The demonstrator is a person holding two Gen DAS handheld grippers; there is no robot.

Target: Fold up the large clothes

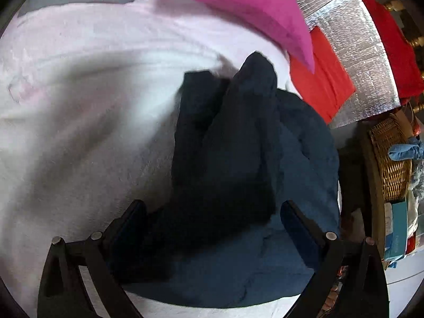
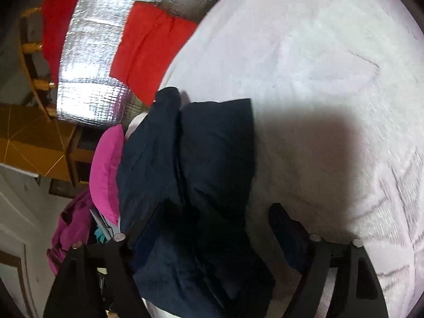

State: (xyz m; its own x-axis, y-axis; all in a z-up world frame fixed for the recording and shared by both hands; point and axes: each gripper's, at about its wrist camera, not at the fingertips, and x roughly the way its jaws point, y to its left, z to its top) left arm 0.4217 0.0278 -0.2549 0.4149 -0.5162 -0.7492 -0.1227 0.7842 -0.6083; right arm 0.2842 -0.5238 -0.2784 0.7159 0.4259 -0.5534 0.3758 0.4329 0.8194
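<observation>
Garment: we are looking at a dark navy garment [image 1: 233, 143] lying bunched in thick folds on a white fleecy blanket [image 1: 79, 137]; in the right wrist view the same navy garment [image 2: 201, 159] is heaped along the blanket's [image 2: 318, 106] left edge.
Left gripper: we are holding the left gripper [image 1: 212, 228] with its jaws standing wide — the navy cloth is lying between the fingers [image 1: 132, 220], but we cannot make out the pads pressing on it.
Right gripper: we are holding the right gripper [image 2: 217, 225] wide too; its left finger [image 2: 148, 225] is sitting against a fold of the navy cloth, while the right finger [image 2: 286, 225] is standing apart over the blanket.
Neighbours: we are seeing a magenta cushion [image 1: 246, 8] just beside the garment, an orange-red cloth [image 1: 323, 79] lying on a silver quilted foil mat [image 1: 352, 53], and a red cloth [image 1: 392, 39] at the mat's far side.
Edge of scene: a wicker basket [image 1: 392, 159] is standing off to the right in the left wrist view — its contents are too blurred for us to name.
Sharpness: both views are looking slightly smeared.
</observation>
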